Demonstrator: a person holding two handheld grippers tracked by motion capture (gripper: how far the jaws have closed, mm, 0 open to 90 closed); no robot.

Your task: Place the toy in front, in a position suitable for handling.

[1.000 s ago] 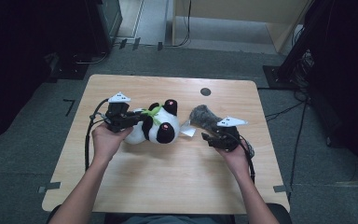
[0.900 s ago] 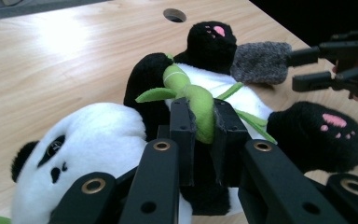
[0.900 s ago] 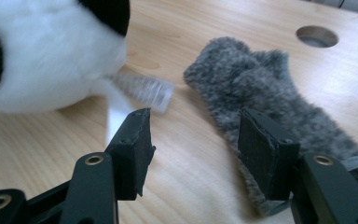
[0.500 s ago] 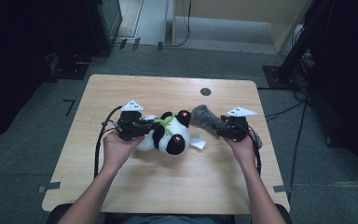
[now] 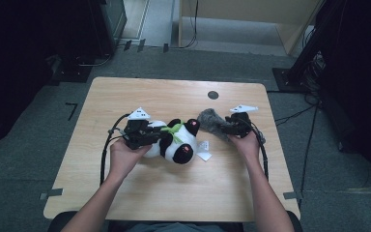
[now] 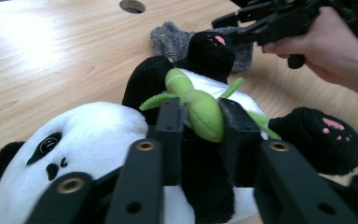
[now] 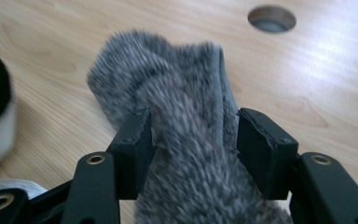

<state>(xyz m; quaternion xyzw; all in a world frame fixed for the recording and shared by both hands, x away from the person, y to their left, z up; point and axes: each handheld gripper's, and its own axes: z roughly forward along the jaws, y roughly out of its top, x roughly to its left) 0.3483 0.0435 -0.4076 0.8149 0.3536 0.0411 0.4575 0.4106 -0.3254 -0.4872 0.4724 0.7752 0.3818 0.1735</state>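
Observation:
A black-and-white plush panda [image 5: 174, 142] lies on its back on the wooden table [image 5: 174, 193], holding a green bamboo sprig [image 6: 205, 112] on its chest. My left gripper [image 5: 166, 133] reaches in from the left. Its jaws have just been opening, but in the left gripper view [image 6: 201, 116] the pads still touch both sides of the sprig. Right of the panda lies a grey woolly sock [image 5: 208, 120]. My right gripper [image 5: 222, 129] is shut on it, and the right gripper view shows the sock [image 7: 177, 93] bunched between the gripper's [image 7: 191, 135] pads.
A white label [image 5: 204, 150] trails from the panda onto the table. A round cable hole [image 5: 213, 94] sits in the tabletop behind the sock. Dark equipment and cables stand on the floor around the table.
The left hand and the panda have shifted right and slightly toward the person. The right hand, with the sock, has moved a little farther from the person.

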